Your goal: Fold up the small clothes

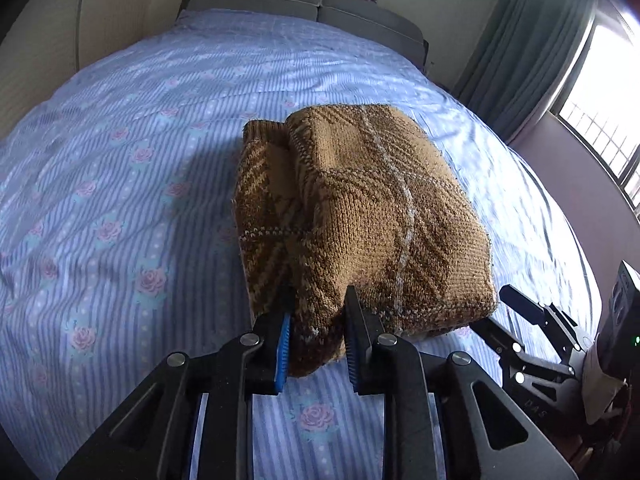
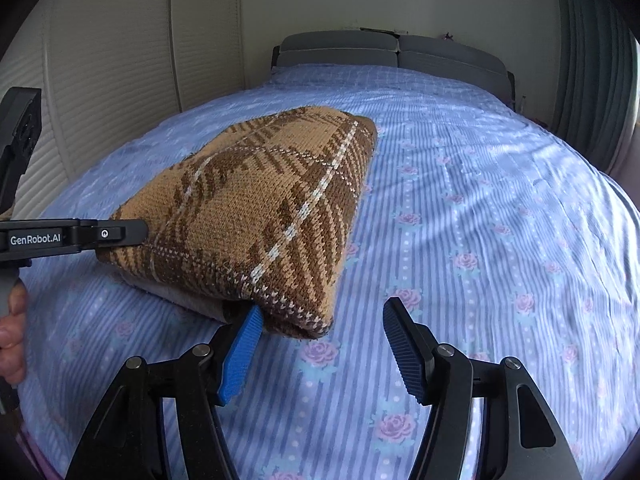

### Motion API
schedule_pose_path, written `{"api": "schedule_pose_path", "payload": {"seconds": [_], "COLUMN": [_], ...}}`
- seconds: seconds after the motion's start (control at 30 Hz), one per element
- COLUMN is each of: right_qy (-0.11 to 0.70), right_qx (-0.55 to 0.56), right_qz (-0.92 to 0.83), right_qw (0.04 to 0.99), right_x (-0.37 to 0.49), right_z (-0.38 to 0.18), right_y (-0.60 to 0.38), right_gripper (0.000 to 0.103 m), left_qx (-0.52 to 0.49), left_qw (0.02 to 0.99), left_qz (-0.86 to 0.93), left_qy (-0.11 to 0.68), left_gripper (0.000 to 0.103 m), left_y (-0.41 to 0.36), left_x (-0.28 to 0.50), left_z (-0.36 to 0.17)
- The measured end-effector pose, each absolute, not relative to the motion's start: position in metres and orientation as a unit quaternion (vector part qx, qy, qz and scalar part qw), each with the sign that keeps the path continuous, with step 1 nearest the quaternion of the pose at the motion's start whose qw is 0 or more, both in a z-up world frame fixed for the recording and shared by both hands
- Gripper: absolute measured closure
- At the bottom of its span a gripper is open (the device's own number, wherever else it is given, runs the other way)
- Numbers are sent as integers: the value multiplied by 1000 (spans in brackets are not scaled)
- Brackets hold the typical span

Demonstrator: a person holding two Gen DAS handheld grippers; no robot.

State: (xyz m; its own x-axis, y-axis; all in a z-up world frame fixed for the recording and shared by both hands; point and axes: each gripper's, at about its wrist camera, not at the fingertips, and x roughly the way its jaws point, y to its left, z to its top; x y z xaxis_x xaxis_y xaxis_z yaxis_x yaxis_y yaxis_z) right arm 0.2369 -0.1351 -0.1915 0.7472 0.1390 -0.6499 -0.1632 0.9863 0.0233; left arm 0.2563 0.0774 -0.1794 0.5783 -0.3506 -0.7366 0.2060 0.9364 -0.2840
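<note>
My left gripper point(image 1: 316, 320) pinches the folded sweater point(image 1: 360, 216) near corner; right gripper point(image 2: 320, 320) spread beside it, right view alone showing a hand point(image 2: 12, 328).

Tan-and-brown plaid knitted sweater point(image 2: 256, 216) with thin white stripes, folded into a thick bundle, lying on the bed

The knitted garment point(image 1: 360, 208) is tan with a darker brown diagonal plaid crossed by thin off-white lines — the same colours in the right wrist view point(image 2: 256, 208). The bedsheet point(image 1: 120, 160) is pale blue with fine white stripes and bands of pink roses on light teal. At the far end, grey cushions point(image 2: 384, 50). Curtains point(image 1: 528, 48) — muted blue-grey. The gripper pads point(image 2: 240, 356) are bright blue on black frames.
</note>
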Motion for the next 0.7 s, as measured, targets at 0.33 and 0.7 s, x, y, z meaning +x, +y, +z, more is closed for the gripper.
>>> {"api": "schedule_pose_path", "payload": {"seconds": [0.33,0.7], "right_qy": [389,341], "right_qx": [22,87], "right_qz": [59,88], "right_qw": [919,932], "right_x": [240,218], "right_z": [-205,-155], "right_y": [-152,-176], "right_gripper": [41,22], "left_qx": [-63,-77], "left_qw": [898,911], "left_qz": [-155,-114], "left_qy": [406,390], "left_gripper": [73,36], "left_y": [62,71], "left_x": [240,228], "left_z": [-173,-135]}}
